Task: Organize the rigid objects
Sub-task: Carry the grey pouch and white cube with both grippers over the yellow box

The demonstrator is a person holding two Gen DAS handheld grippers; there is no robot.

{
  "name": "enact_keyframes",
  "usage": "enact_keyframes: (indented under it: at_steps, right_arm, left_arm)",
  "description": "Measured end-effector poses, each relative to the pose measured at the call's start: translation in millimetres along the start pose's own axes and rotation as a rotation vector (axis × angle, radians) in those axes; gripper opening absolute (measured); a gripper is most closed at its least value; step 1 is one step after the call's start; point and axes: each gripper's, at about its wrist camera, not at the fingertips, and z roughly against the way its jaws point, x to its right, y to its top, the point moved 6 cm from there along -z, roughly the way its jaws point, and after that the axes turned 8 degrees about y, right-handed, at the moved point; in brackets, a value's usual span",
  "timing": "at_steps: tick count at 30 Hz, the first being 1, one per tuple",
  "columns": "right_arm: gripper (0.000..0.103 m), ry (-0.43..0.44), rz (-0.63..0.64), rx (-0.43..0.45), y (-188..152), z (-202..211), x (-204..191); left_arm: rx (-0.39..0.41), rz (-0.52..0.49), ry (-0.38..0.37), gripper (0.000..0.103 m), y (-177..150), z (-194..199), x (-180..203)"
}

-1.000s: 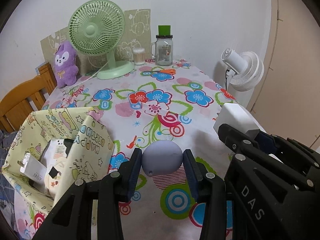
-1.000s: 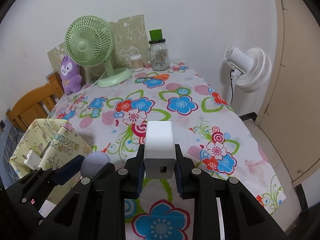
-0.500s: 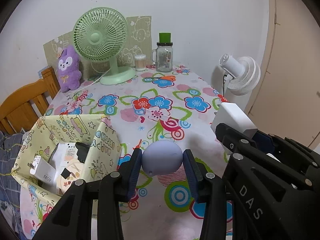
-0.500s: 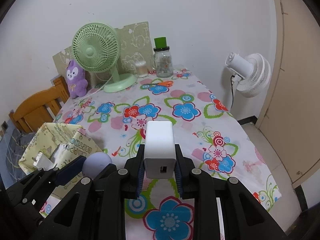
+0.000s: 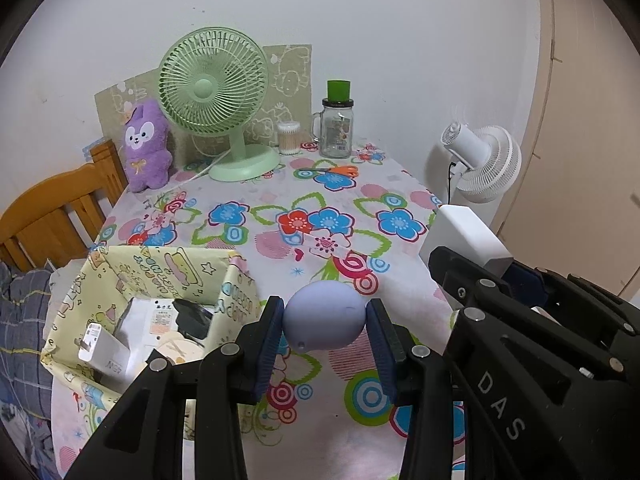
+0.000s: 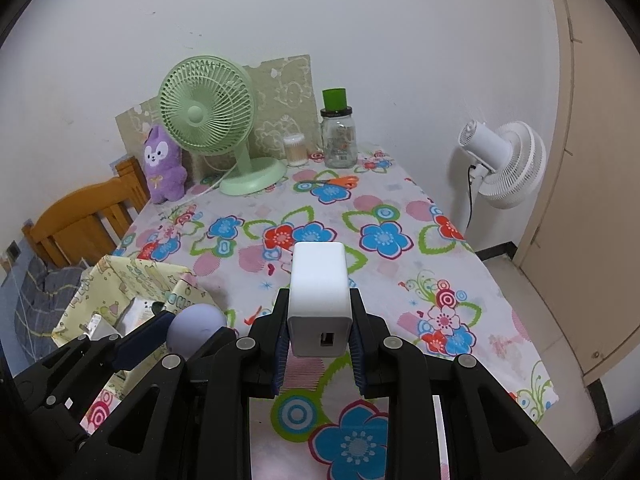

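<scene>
My left gripper [image 5: 325, 326] is shut on a lilac egg-shaped object [image 5: 324, 316], held above the flowered table [image 5: 304, 200]. The egg also shows in the right wrist view [image 6: 196, 326]. My right gripper [image 6: 319, 332] is shut on a white charger block [image 6: 319, 300], also above the table; the block shows at the right of the left wrist view [image 5: 464, 236]. A yellow patterned fabric box [image 5: 168, 268] sits at the table's left front, to the left of both grippers. It holds a white charger [image 5: 102, 350], a white carton and a black item.
At the table's far end stand a green desk fan [image 5: 216, 96], a purple plush toy [image 5: 146, 146], a glass jar with a green lid [image 5: 337, 128], a cotton-swab tub and orange scissors [image 5: 334, 171]. A white fan [image 5: 484, 168] stands off the right edge. A wooden chair [image 5: 52, 216] is at left.
Both grippers have pulled back and risen with their objects, so more of the table and the fabric box's inside shows. Both grips are unchanged.
</scene>
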Motion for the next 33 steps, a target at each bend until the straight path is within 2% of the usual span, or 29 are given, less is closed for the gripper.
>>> enact_keyframes:
  at_steps: [22, 33]
  right_arm:
    - [0.029, 0.022, 0.032, -0.027, 11.8, -20.9, -48.4]
    - [0.029, 0.061, 0.065, -0.044, 15.8, -40.6, -82.0]
  left_arm:
    - [-0.014, 0.011, 0.042, 0.043, 8.7, -6.6, -51.0]
    - [-0.045, 0.036, 0.063, 0.043, 7.7, -16.8, -84.1]
